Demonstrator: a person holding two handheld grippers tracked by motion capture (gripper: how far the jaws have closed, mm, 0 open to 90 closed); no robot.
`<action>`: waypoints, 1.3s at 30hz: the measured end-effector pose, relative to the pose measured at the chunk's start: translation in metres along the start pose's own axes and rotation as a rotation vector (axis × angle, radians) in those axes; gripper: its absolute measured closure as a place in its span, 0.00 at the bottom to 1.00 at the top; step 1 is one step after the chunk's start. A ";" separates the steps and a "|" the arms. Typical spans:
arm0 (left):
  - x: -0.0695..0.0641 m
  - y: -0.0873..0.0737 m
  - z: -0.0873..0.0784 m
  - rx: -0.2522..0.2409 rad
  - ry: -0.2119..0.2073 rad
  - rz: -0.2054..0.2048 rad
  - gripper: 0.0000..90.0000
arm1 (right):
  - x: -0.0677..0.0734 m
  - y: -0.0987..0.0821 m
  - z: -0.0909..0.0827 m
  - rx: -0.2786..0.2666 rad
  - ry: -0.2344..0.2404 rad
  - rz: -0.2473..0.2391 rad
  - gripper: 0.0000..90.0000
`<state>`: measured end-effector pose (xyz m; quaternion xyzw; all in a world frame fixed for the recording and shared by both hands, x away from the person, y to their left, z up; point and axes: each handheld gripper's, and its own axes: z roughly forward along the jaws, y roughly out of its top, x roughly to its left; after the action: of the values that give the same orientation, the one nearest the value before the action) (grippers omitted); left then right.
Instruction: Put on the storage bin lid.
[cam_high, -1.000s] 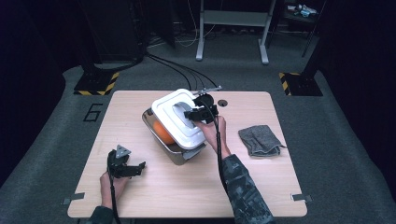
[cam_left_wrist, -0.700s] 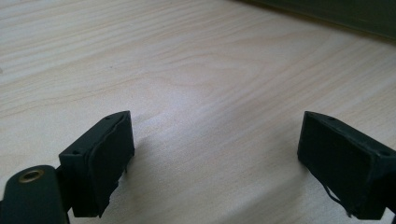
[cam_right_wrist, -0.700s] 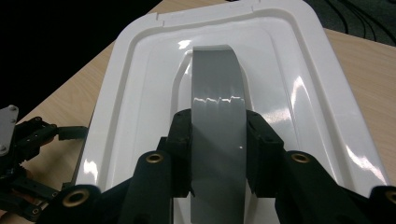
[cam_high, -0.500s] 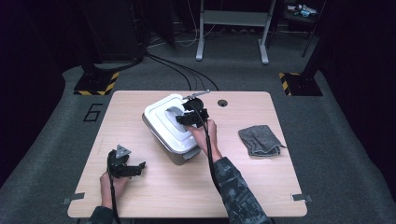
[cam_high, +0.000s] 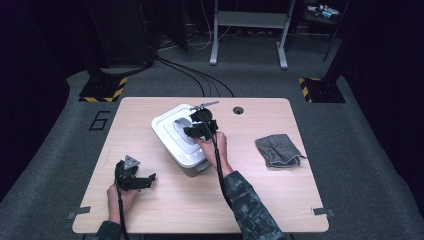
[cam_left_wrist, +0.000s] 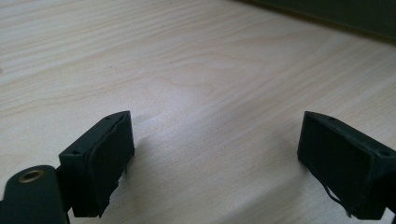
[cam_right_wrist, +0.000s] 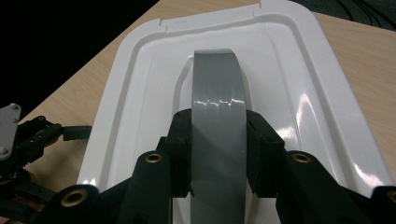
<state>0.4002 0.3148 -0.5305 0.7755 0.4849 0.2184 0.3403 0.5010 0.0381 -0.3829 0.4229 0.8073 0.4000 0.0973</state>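
Right gripper (cam_right_wrist: 218, 154) is clamped on the grey handle (cam_right_wrist: 217, 93) of the white lid (cam_right_wrist: 289, 70); both pads press the handle's sides, seen plainly in the right gripper view. The handle arches up along the lid's middle, inside a sunken panel.

High view: the lid (cam_high: 170, 131) lies flat on top of the box (cam_high: 192, 169), which sits near the table's (cam_high: 260, 200) middle, a little toward the far-left. The box stands skewed to the table edges. My right gripper (cam_high: 200, 127) is over the lid, my right hand (cam_high: 216, 147) behind it, sleeve trailing to the near edge.

Left gripper (cam_high: 136, 180) rests low near the table's near-left part, well apart from the box. Its jaws stand wide apart with nothing between them; the left gripper view shows bare wood between the two pads (cam_left_wrist: 100, 163).

A grey cloth (cam_high: 277, 149) lies crumpled to the right of the box, apart from it. A small round hole (cam_high: 238, 110) sits in the tabletop near the far edge.
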 end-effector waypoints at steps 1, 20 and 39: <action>0.000 0.000 0.000 0.000 0.000 -0.001 0.12 | 0.000 0.000 0.000 0.000 -0.001 -0.001 0.73; 0.000 0.000 0.000 -0.001 0.001 0.000 0.12 | -0.014 -0.001 -0.032 -0.043 -0.012 -0.044 0.14; 0.000 0.000 0.000 -0.001 0.001 -0.001 0.12 | -0.043 -0.045 -0.097 -0.134 -0.069 -0.088 0.03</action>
<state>0.4002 0.3146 -0.5305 0.7749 0.4854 0.2187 0.3407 0.4530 -0.0638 -0.3595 0.3930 0.7927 0.4337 0.1706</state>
